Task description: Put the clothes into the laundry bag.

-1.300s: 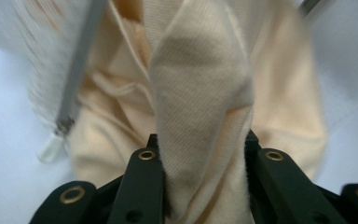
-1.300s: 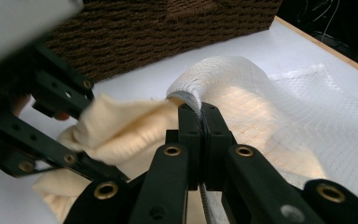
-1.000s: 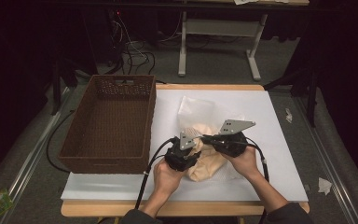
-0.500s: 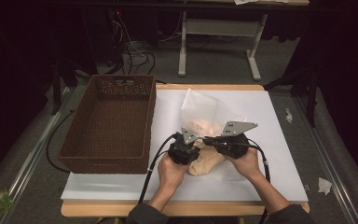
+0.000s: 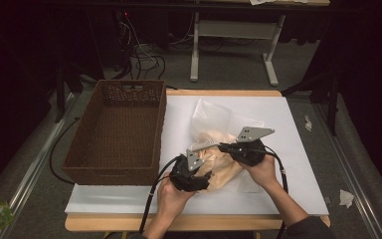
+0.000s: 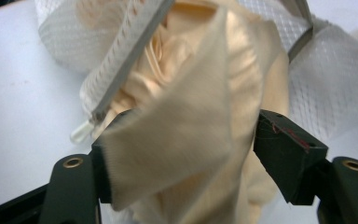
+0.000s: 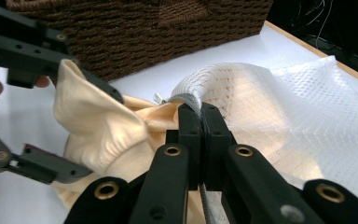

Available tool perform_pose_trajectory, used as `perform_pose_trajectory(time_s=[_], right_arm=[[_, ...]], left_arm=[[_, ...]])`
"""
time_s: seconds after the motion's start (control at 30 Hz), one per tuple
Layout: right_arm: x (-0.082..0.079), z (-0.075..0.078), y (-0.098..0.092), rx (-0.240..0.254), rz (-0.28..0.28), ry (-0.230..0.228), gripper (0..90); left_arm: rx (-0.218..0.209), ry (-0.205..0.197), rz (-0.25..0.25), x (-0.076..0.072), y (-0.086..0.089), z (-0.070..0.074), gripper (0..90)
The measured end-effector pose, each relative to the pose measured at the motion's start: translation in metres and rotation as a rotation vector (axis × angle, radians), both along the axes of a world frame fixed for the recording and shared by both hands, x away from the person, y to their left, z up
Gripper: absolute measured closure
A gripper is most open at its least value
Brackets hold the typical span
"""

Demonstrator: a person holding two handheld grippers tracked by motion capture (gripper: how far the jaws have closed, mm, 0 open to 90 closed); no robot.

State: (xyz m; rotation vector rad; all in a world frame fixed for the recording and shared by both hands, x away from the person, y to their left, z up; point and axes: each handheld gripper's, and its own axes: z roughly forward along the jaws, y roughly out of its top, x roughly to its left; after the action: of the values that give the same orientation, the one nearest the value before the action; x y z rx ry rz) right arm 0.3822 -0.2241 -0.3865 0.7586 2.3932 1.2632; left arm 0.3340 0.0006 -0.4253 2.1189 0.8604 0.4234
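Left gripper (image 6: 186, 154) slid nearer, jaws just opened, loose around cream cloth (image 6: 200, 121): soft, light, slippery; regrip bunched fold. Right gripper (image 7: 199, 122) clamped on mesh bag (image 7: 270, 107) rim.

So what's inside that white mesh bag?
Cream cloth spills from the mesh bag at its open zipper. Whatever lies deeper in the bag is hidden by the folds.

Wooden table (image 5: 273, 93) under white board (image 5: 298, 144), grey carpeted floor (image 5: 229, 74) beyond the table, white-legged desk frame (image 5: 231, 47) behind it, tangled cables (image 5: 142, 52) at rear left, dark surroundings.
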Motion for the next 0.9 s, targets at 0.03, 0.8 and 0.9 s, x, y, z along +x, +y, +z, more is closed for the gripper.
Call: perform_pose_trajectory(time_s=[0.03, 0.8, 0.9], right_arm=[[0.0, 0.0, 0.0, -0.001, 0.0, 0.0, 89.8], [0.001, -0.004, 0.005, -0.01, 0.015, 0.015, 89.8], [0.001, -0.003, 0.004, -0.012, 0.013, 0.018, 89.8]], left_arm=[[0.003, 0.005, 0.001, -0.001, 0.001, -0.001, 32.8], [0.161, 0.065, -0.033, 0.017, -0.035, -0.042, 42.0], [0.16, 0.073, -0.048, 0.018, -0.033, -0.039, 60.3]])
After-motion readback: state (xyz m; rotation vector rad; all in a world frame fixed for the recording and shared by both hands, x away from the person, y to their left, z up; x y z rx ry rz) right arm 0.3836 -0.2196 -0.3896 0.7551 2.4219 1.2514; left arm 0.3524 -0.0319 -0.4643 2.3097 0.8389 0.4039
